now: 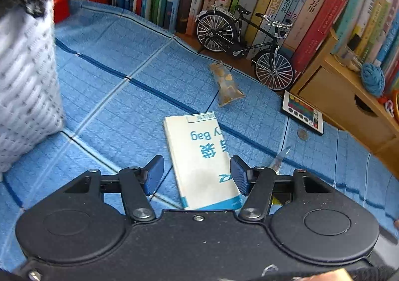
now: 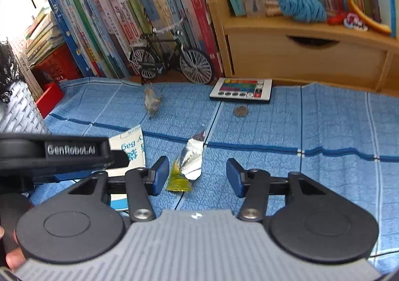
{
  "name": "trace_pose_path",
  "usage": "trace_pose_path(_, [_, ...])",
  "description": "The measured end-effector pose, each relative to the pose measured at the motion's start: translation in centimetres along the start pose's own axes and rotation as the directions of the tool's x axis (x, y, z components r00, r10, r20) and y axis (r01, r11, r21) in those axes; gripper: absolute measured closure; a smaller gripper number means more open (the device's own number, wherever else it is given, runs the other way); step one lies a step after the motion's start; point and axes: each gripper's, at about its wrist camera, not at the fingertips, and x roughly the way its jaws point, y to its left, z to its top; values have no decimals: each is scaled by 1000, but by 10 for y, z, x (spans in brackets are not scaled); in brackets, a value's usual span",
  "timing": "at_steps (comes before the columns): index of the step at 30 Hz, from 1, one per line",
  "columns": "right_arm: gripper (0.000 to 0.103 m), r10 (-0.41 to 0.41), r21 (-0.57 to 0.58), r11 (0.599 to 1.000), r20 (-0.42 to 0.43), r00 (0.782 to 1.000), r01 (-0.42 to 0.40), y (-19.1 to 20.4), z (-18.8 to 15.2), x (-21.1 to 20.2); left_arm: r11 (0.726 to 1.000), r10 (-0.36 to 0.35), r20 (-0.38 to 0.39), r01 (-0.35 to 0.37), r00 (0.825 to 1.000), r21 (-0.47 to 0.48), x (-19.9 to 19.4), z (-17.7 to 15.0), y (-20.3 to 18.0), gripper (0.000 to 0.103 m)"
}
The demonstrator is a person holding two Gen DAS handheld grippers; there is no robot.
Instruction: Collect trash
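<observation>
Both claws are coming in for pickups: the left claw [image 1: 197,171], half open, straddles the white bag [image 1: 199,156] on the worktop [image 1: 112,86], the right claw [image 2: 198,172], half open and empty, hangs above the foil wrapper [image 2: 192,159]; each needs to sink and pinch.

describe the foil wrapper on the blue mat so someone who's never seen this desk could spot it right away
Start at the model bicycle standing before the books, then come forward across the blue mat past the dark stripe. The foil wrapper lies there, just ahead of the right gripper. It is the only shiny, crumpled silver piece, with a yellow-green end, unlike the flat white paper bag beside it.
</observation>
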Motion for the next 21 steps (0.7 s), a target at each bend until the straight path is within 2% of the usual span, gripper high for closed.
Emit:
trace_pose_path(4, [47, 15, 7, 1000, -16, 1000, -15, -2, 0, 9, 999, -9, -38, 8, 999, -48, 17, 3, 0, 53])
trace_pose_path(7, [48, 23, -15, 1000, -17, 1000, -23, 2, -2, 15, 997, -24, -21, 22, 1000, -68, 21, 3, -4, 52])
trace_pose_path(8, [48, 23, -24, 999, -17, 1000, -24, 4, -2, 17, 998, -29, -17, 28, 999, -62, 21, 2, -6, 55])
trace_pose_path(10, [49, 22, -45, 999, -15, 1000, -23, 8, -3, 20, 999, -30, -15, 30, 999, -38, 23, 2, -10, 74])
trace_pose_path(11, [50, 21, -54, 998, -13, 1000, -22, 10, -3, 20, 1000, -16, -17, 15, 1000, -23, 24, 2, -13, 87])
trace_pose_path(14, [71, 8, -56, 998, -4, 1000, -8, 10, -4, 21, 1000, -11, -17, 10, 1000, -19, 23, 2, -14, 97])
trace_pose_path(21, [88, 10, 5, 1000, 10, 1000, -10, 0, -5, 13, 999, -26, 4, 25, 1000, 25, 11, 3, -19, 101])
